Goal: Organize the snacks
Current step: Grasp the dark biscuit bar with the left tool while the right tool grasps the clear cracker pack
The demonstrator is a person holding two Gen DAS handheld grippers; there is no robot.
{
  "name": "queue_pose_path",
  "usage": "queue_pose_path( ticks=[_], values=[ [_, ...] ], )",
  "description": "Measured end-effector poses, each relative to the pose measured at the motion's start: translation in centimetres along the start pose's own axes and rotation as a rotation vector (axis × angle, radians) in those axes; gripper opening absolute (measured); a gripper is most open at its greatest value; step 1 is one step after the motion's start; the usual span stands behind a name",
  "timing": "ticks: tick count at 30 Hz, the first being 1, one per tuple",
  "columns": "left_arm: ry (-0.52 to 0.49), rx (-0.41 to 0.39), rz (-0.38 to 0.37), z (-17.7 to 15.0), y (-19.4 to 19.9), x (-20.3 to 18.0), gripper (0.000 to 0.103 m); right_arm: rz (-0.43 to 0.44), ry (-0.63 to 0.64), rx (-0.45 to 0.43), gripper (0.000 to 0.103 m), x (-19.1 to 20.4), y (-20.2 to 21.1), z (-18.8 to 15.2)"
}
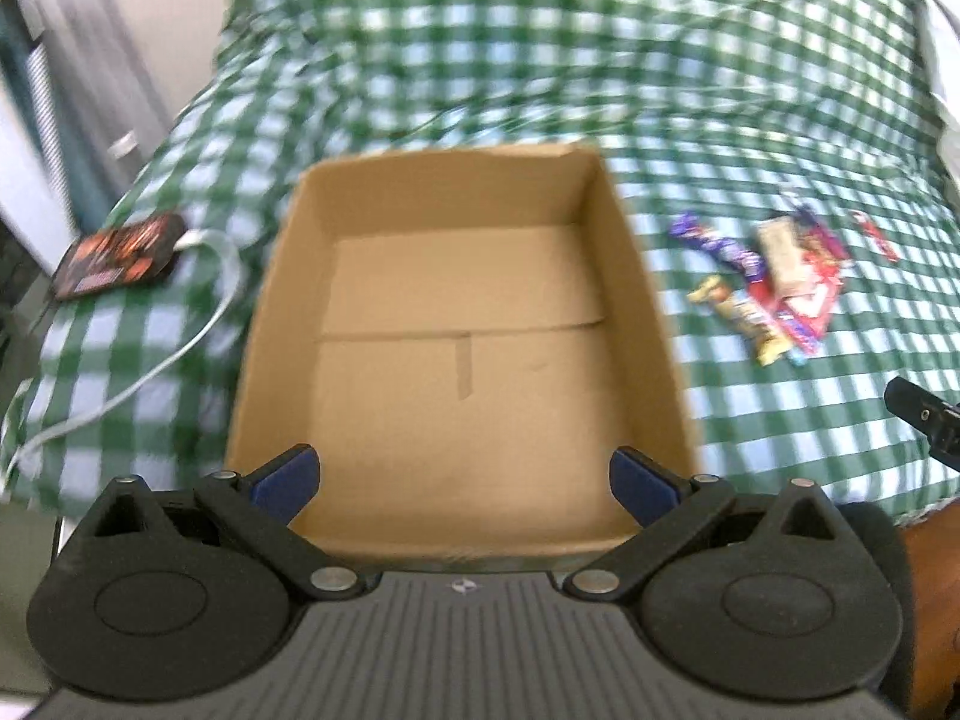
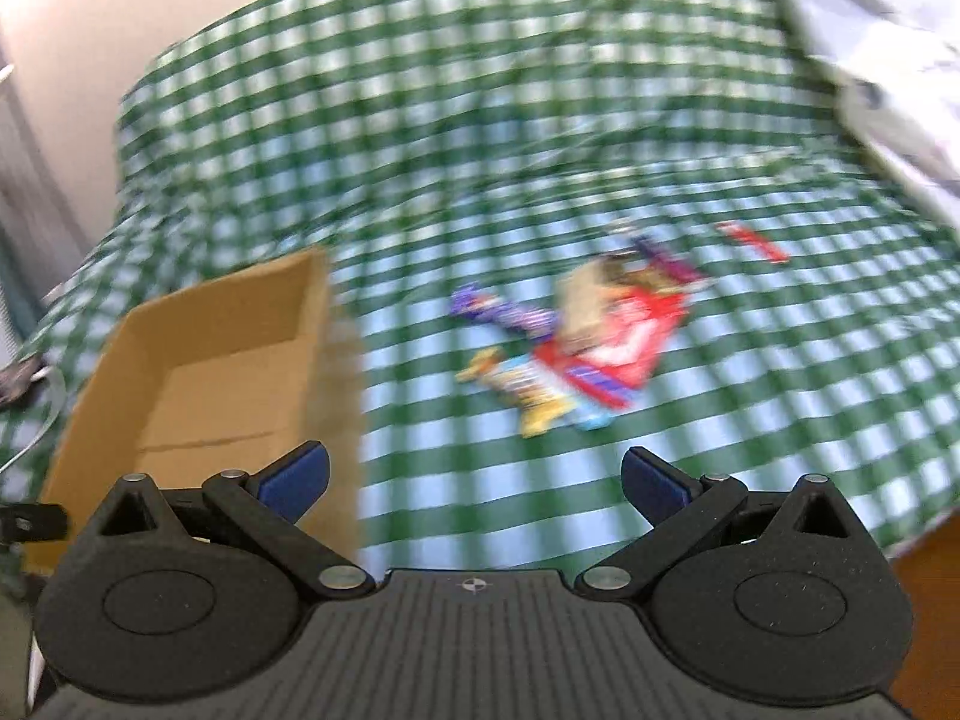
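An open brown cardboard box [image 1: 456, 360] sits on a green-and-white checked cloth; nothing is inside it. It also shows at the left of the right wrist view [image 2: 228, 360]. A pile of snack packets [image 1: 774, 282] in purple, red, beige and yellow lies to the right of the box, also in the right wrist view [image 2: 582, 342]. A small red packet [image 1: 876, 234] lies apart, further right [image 2: 753, 243]. My left gripper [image 1: 465, 483] is open over the box's near edge. My right gripper [image 2: 474, 480] is open and empty, short of the pile.
A dark phone-like device [image 1: 117, 255] with a white cable [image 1: 198, 324] lies left of the box. The checked cloth [image 1: 540, 60] is wrinkled at the back. A white pillow or sheet [image 2: 888, 48] lies at the far right. A wall stands at the left.
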State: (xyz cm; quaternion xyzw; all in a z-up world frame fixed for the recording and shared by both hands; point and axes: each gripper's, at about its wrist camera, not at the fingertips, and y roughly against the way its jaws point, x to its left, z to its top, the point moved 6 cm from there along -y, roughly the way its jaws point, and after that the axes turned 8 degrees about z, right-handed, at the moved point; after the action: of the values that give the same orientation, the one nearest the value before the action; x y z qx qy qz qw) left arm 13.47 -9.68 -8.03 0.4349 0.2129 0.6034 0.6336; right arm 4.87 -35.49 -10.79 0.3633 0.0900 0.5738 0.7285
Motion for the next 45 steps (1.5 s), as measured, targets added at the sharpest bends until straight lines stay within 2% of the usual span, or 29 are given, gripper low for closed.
queue_pose_path(
  ticks=[3,8,13,17,20,27,28,30,31,34,36,38,40,43,45],
  values=[
    [-0.035,-0.012,-0.036,2.2,0.4,-3.6,0.103,-0.063,-0.060,-0.027,0.103,-4.5,0.3,0.5],
    [-0.058,0.014,-0.128,5.8,-0.6,-9.4,0.103,-0.121,-0.153,-0.047,0.103,-10.1,-0.7,1.4],
    [-0.082,0.017,-0.111,9.6,-3.7,-14.8,0.103,-0.141,-0.158,-0.024,0.103,-13.6,-4.5,2.4],
    [-0.104,0.032,-0.082,11.7,-6.6,-17.4,0.103,-0.114,-0.153,-0.007,0.103,-14.9,-9.3,4.5],
    [-0.109,0.038,-0.063,13.1,-8.4,-18.4,0.103,-0.093,-0.089,-0.003,0.103,-14.9,-13.7,6.5],
    [-0.084,0.024,-0.003,18.0,-11.1,-17.5,0.103,-0.066,0.094,0.066,0.102,-12.9,-23.1,8.1],
    [-0.074,0.027,0.000,18.6,-11.5,-17.4,0.103,-0.067,0.139,0.069,0.099,-12.4,-24.2,8.1],
    [-0.055,0.032,-0.007,19.5,-12.0,-17.5,0.103,-0.049,0.236,0.079,0.065,-11.5,-25.7,7.7],
    [-0.047,0.030,-0.017,19.8,-12.3,-17.9,0.103,-0.037,0.278,0.110,0.042,-11.3,-26.4,7.4],
    [-0.047,0.048,-0.053,20.6,-13.5,-19.2,0.103,-0.024,0.273,0.109,0.038,-11.7,-25.6,6.8],
    [-0.035,0.084,-0.073,20.7,-14.5,-20.4,0.103,-0.043,0.252,0.065,0.036,-12.9,-23.2,6.9],
    [-0.020,0.108,-0.108,20.6,-15.5,-21.6,0.103,-0.036,0.172,0.013,0.035,-14.7,-20.1,7.2],
    [-0.014,0.140,-0.115,20.6,-16.7,-23.1,0.103,-0.071,0.105,-0.025,0.028,-17.3,-17.1,7.1],
    [-0.013,0.166,-0.170,20.8,-17.8,-25.8,0.103,-0.140,0.009,-0.038,0.028,-21.8,-13.9,6.1],
    [-0.054,0.180,-0.197,21.1,-18.8,-28.3,0.103,-0.177,-0.034,-0.016,0.029,-24.7,-13.0,5.1]
  ],
)
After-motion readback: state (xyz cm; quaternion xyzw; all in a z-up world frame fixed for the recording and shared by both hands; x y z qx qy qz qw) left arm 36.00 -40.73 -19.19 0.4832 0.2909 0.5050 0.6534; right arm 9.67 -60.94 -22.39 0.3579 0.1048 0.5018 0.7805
